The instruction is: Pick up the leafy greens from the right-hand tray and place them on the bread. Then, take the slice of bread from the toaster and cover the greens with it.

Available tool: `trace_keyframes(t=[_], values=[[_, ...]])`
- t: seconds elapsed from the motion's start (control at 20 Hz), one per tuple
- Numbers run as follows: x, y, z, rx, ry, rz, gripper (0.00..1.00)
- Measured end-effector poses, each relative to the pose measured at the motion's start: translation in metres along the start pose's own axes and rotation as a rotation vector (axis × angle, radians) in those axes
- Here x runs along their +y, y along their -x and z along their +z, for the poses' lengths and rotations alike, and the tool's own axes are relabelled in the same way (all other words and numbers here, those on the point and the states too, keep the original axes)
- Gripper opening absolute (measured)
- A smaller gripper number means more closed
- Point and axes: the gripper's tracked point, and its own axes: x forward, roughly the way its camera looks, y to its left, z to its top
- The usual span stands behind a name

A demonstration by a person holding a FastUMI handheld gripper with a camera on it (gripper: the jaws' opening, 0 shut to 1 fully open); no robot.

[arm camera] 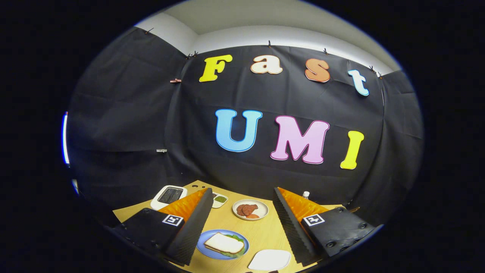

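Jaws [242,223] apart, empty; bread [224,243] over greens [237,239] between them.

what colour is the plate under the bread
Blue; the plate under the bread shows between the open gripper fingers, gripper view.

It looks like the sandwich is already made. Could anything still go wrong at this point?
Possibly. The top bread slice lies a bit askew on the blue plate, with leafy greens peeking out at one side, so a bump might slide it off. The gripper hangs open right above, its fingers straddling the plate; a careless dip could nudge the sandwich or the white tray nearby.
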Motion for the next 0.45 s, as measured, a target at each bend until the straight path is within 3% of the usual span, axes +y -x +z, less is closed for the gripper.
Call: trace_keyframes(t=[0.45], values=[[-0.0010, -0.0010, 0.0014, 0.014, 0.003, 0.013, 0.99]])
